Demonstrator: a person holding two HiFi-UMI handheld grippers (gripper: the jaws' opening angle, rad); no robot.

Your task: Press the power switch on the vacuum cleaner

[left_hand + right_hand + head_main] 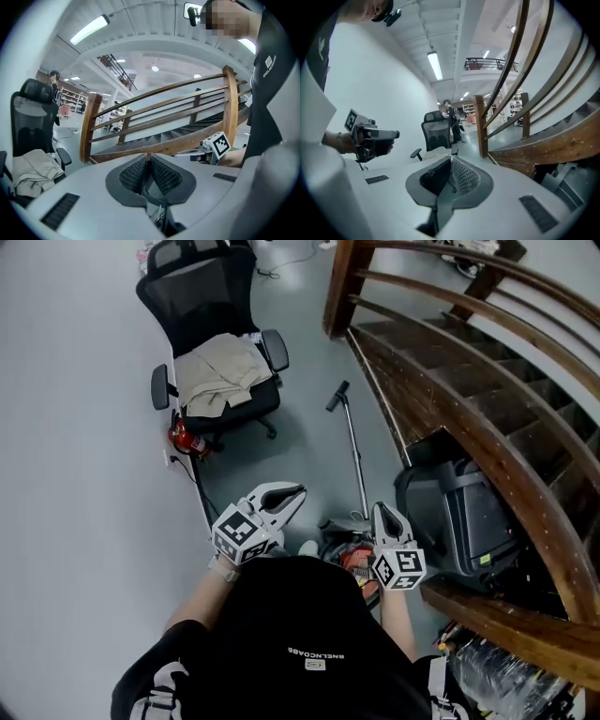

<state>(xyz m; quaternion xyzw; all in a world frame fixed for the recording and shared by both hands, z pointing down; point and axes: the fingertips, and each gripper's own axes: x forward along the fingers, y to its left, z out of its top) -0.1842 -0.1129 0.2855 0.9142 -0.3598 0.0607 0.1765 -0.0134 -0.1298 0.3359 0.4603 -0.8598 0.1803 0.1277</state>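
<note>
The left gripper [150,159] is clenched, its 2 ribbed black jaws pressed together at the tips with nothing between them. The right gripper [451,161] is clenched and empty in the same way. In the head view both are held low in front of the person's black shirt [300,634], well apart from each other. The red and black vacuum cleaner [349,557] sits on the pale grey floor [84,474] between them, closer to the right gripper and partly hidden by the person's body. Its power switch cannot be made out. Its thin metal wand [352,451] runs away from the person to a black handle [337,396]. A black mesh office chair [211,296] carrying a crumpled beige cloth [223,373] stands beyond the left gripper. A dark wooden staircase with curved rails [450,362] rises on the right, with a dark grey plastic bin [464,512] beneath it.
</note>
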